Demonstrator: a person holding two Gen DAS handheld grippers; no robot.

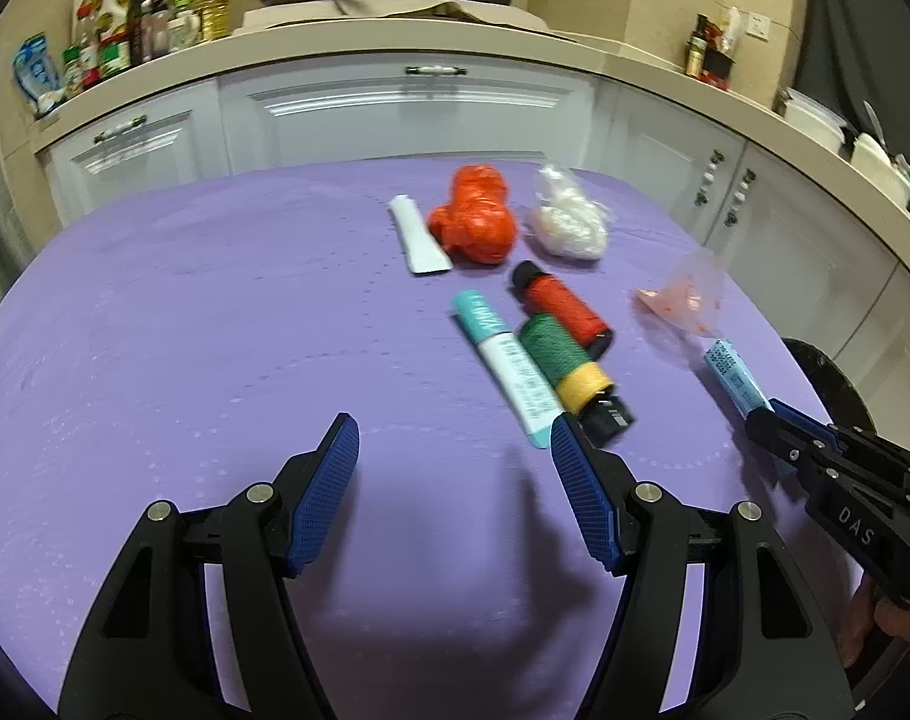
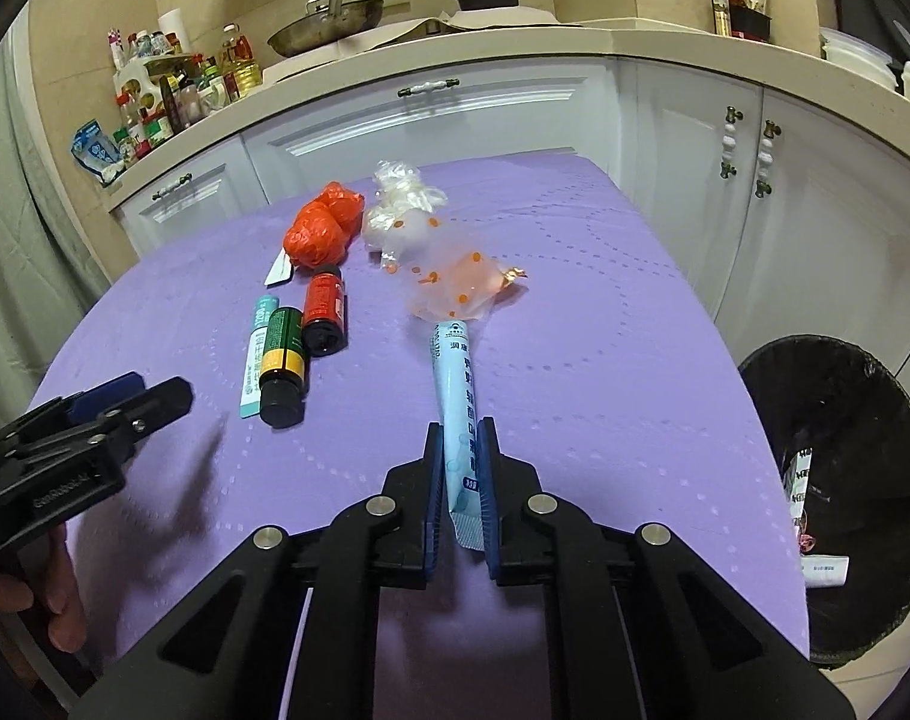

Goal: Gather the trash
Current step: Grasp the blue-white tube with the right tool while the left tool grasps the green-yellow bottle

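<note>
Trash on the purple table (image 2: pixel 604 312) is half the job; one piece is already mine. My right tongs (image 2: pixel 459 450) are clenched on a pale blue sachet (image 2: pixel 455 396), gripping it near its lower end so most of its length sticks out ahead of the pads. Its far tip lies close to a clear dotted wrapper (image 2: pixel 455 282), and I cannot tell whether the two touch.

My left tongs (image 1: pixel 455 450) are released, with nothing between the pads, hovering just short of the teal tube (image 1: pixel 505 360) and the green bottle (image 1: pixel 565 360) beside it.

Next, I judge, the sachet goes right to the black bin (image 2: pixel 838 480), which stands off the table's right edge and already holds some packets. That calls for a lift clear of the cloth, a swing past the edge, and a release over the opening.

Room is good: the table to my right is bare, so nothing blocks that path. The clutter sits left of it, where the red bottle (image 2: pixel 326 312), orange bag (image 2: pixel 323 228) and white bag (image 2: pixel 395 210) crowd together.
</note>
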